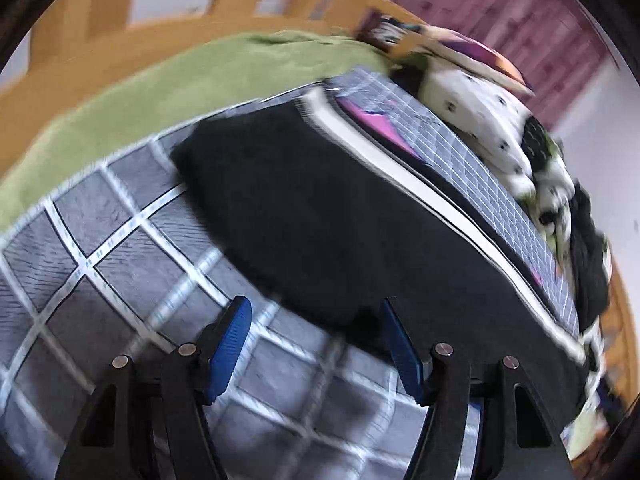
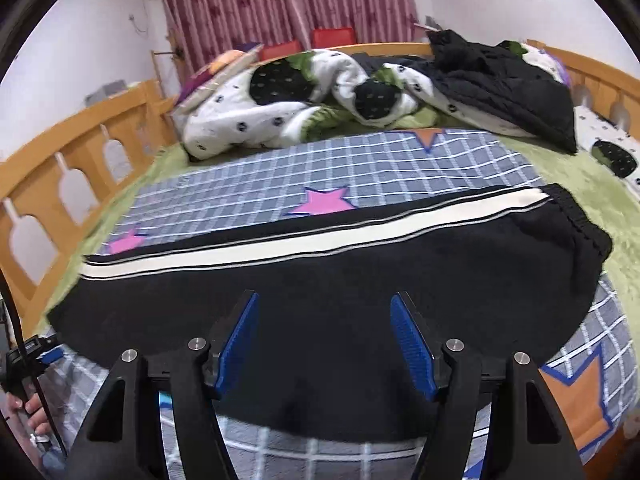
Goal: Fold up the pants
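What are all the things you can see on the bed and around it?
pants: one, black with a white side stripe, lying flat across the near part of the bed
sheet: one, grey-blue check with pink and orange stars, under the pants
blanket: one, green and fuzzy, under the sheet
quilt: one, white with black and green spots, bunched at the far end
jacket: one, black, on the quilt at far right
bed rail: wooden, orange-brown, around the bed
curtain: pink-red, behind the bed
left gripper: open, blue pads, at the pants' near edge
right gripper: open, blue pads, above the pants
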Tool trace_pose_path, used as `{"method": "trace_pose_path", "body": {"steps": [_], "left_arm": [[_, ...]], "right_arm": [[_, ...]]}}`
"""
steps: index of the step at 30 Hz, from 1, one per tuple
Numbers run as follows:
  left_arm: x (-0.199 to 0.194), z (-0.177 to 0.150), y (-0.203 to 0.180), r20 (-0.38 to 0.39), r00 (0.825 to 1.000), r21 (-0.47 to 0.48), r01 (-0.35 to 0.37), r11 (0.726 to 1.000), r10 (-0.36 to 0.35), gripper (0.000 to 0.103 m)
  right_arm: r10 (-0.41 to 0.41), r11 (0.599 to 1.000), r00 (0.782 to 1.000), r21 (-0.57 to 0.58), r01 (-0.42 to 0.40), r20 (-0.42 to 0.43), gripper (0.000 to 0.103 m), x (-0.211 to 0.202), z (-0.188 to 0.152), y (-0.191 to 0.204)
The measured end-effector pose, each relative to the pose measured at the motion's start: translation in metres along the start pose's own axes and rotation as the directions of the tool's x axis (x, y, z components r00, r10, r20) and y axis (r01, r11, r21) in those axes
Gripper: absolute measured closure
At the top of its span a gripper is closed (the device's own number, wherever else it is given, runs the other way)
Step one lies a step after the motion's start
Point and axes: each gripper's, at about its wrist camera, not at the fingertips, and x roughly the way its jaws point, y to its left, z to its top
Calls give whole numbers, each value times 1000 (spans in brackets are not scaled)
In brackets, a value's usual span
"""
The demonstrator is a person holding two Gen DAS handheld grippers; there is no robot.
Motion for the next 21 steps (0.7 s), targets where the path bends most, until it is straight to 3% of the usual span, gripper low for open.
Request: {"method": "trace_pose_path", "body": {"steps": [2, 6, 8, 10, 12, 14, 16, 20, 21], "left_arm": [[4, 14, 10, 12, 999, -48, 32, 998, -32, 39], [19, 43, 18, -2, 1000, -110, 21, 994, -21, 40], [30, 55, 19, -11, 1000, -134, -10, 991, 9, 48], [38, 58, 10, 1, 990, -80, -144, 986, 145, 83], [38, 56, 4, 32, 983, -23, -181, 983, 182, 87], [26, 51, -14, 102, 964, 38, -249, 968, 244, 93], [7, 47, -48, 210, 937, 167, -317, 934, 281, 93], [-31, 30, -123, 337, 916, 339, -336, 879, 220, 93], [-39, 21, -151, 368, 909, 395, -345, 851, 198, 93]], "right_arm": [[-2, 1000, 1000, 12, 2, -19, 36, 10, 1, -6], [-25, 999, 998, 24, 27, -55, 36, 25, 4, -13], [-25, 999, 998, 33, 27, -57, 36, 28, 6, -16], [-17, 999, 999, 37, 19, -52, 36, 28, 6, -17], [-16, 1000, 999, 25, 17, -42, 36, 25, 4, -19], [-19, 1000, 1000, 1, 19, -19, 36, 19, -2, -22], [-26, 999, 1000, -22, 26, 2, 36, 13, -6, -26], [-10, 1000, 999, -22, 11, 44, 36, -3, -16, -44], [-17, 1000, 999, -20, 18, 51, 36, -7, -19, -50]]}}
